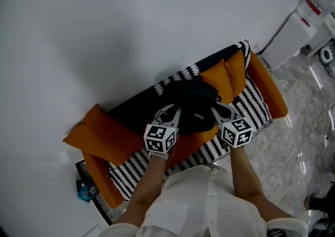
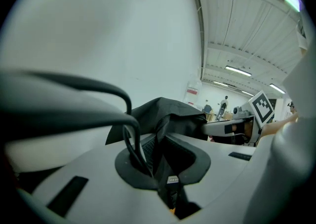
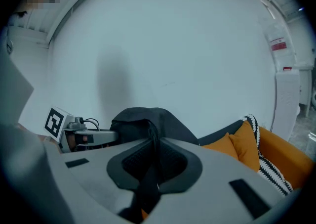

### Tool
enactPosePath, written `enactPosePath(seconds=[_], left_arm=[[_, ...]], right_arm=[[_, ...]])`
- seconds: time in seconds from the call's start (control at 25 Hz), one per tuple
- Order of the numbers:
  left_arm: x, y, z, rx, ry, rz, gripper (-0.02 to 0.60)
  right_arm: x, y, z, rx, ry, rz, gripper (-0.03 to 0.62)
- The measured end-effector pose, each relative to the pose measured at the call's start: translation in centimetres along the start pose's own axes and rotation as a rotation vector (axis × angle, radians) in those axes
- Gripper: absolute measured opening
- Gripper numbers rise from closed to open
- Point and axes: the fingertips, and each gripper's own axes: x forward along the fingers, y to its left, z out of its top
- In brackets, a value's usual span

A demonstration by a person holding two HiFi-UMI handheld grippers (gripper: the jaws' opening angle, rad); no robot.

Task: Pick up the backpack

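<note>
A black backpack hangs above the orange and striped sofa, held up between my two grippers. My left gripper is shut on a black strap of the backpack at its left side. My right gripper is shut on the other strap of the backpack at its right side. In the left gripper view the strap runs down between the dark pads; the right gripper shows beyond the bag. In the right gripper view the left gripper shows at the bag's far side.
The sofa stands against a white wall, with orange cushions at its back and an orange armrest at the left. A white appliance stands at the right. A blue item lies on the floor by the sofa's left end.
</note>
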Motion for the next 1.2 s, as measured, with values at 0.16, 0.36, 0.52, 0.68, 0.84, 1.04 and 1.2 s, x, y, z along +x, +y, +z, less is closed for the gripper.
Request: enactPosePath(seconds=[0.16, 0.36, 0.52, 0.68, 0.84, 1.04, 1.2], left_arm=[[-1.2, -0.4, 3.3, 0.023, -0.074, 0.0, 0.054], [-2.6, -1.1, 7.4, 0.06, -0.158, -0.006, 0.054], [-3.7, -1.8, 10.8, 0.084, -0.225, -0.011, 0.054], [-4.6, -2.4, 13.5, 0.109, -0.278, -0.017, 0.054], [-5.2, -2.9, 15.5, 0.14, -0.312, -0.023, 0.053], [-6.2, -3.6, 16.9, 0.168, -0.345, -0.025, 0.052], [-6.6, -4.1, 17.4, 0.173, -0.359, -0.029, 0.052]], right_arm=[[-0.6, 1.1, 3.1, -0.033, -0.072, 0.015, 0.043], [-1.7, 2.1, 7.1, -0.061, -0.166, 0.027, 0.043], [-2.6, 3.0, 10.4, -0.085, -0.244, 0.04, 0.042], [-3.5, 3.8, 13.3, -0.112, -0.308, 0.052, 0.043], [-4.4, 4.3, 15.3, -0.142, -0.351, 0.059, 0.041], [-5.4, 5.3, 16.8, -0.182, -0.379, 0.059, 0.04], [-6.1, 5.4, 17.2, -0.191, -0.384, 0.052, 0.04]])
